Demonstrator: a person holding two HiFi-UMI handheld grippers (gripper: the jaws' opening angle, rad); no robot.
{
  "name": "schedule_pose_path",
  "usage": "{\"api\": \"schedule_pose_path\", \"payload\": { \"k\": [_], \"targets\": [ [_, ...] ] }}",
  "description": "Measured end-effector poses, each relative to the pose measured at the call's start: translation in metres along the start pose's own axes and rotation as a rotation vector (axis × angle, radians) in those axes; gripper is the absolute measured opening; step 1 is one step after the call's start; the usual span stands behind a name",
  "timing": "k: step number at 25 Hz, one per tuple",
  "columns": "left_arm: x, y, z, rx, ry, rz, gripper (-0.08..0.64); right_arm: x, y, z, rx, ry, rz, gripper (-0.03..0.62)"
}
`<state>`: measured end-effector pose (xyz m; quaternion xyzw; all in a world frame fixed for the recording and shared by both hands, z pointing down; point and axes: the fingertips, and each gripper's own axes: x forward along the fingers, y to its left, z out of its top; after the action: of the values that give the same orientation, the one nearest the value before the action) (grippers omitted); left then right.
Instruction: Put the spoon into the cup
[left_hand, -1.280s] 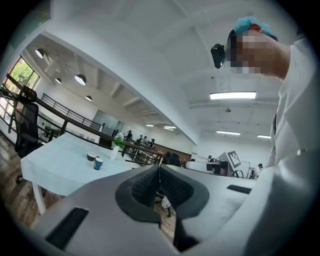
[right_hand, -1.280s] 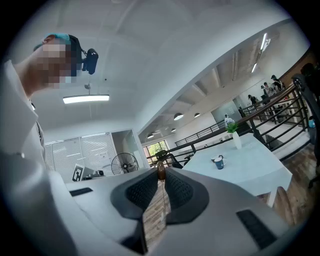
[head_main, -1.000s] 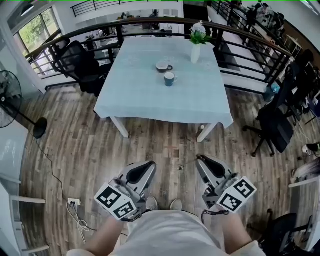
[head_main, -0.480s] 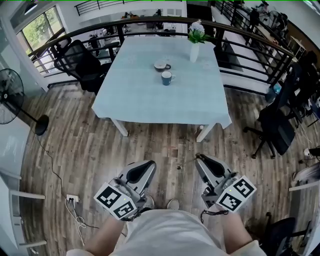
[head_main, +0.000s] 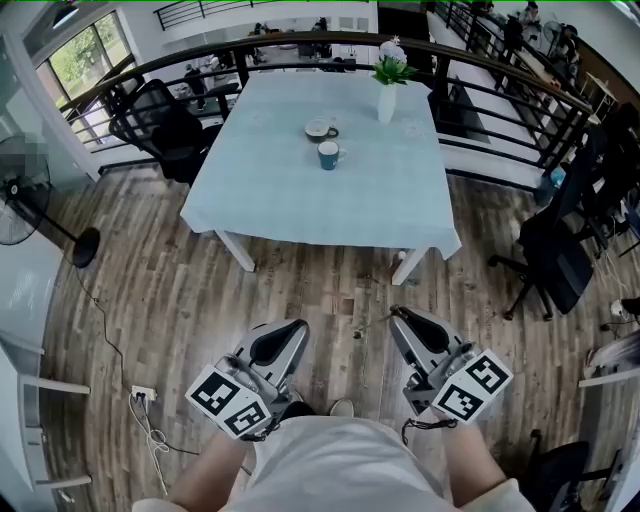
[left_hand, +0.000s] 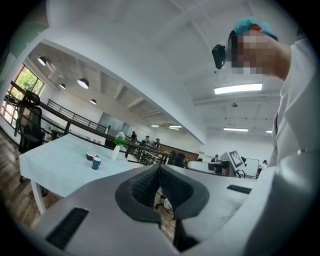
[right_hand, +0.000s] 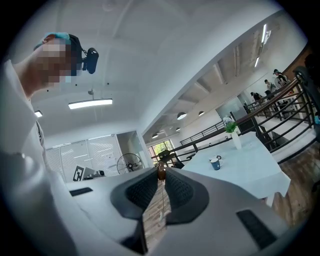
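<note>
The spoon (head_main: 371, 324) is not on the desk; you have it in the right gripper (head_main: 402, 317), which is clenched on its thin handle. In the right gripper view a small brown end shows at the top of the closed jaws. In the head view the handle sticks out sideways from the jaw tips, toward your left gripper (head_main: 297, 327), so its long axis lies across the jaws and not along them. The cup (head_main: 328, 154) stands upright near the middle of the pale blue desk (head_main: 300, 195), well apart from both grippers, straight ahead and a little to the left of the right one. A small bowl (head_main: 321, 129) stands just beyond the cup and a vase (head_main: 387, 100) stands further to the right. The left gripper is closed on nothing (its pads meet with only floor behind them). I think the coming move needs first a walk to the desk, and then a turn of the right wrist to bring the spoon upright above the open mouth of the cup.
</note>
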<state>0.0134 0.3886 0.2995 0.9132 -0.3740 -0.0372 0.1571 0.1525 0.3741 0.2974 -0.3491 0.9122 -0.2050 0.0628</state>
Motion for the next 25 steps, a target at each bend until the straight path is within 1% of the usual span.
{"api": "schedule_pose_path", "payload": {
  "k": [7, 13, 20, 25],
  "targets": [
    [0.012, 0.002, -0.001, 0.004, 0.000, 0.008, 0.021, 0.002, -0.015, 0.003, 0.002, 0.000, 0.010, 0.057],
    [0.023, 0.014, 0.000, -0.005, -0.006, 0.013, 0.021, 0.008, -0.029, 0.005, 0.000, 0.001, 0.010, 0.057],
    [0.045, 0.040, 0.000, -0.009, -0.010, 0.002, 0.021, 0.027, -0.053, 0.005, -0.002, 0.005, -0.007, 0.057],
    [0.065, 0.071, -0.002, -0.023, -0.003, -0.014, 0.021, 0.054, -0.075, 0.005, 0.000, 0.013, -0.028, 0.057]
  ]
}}
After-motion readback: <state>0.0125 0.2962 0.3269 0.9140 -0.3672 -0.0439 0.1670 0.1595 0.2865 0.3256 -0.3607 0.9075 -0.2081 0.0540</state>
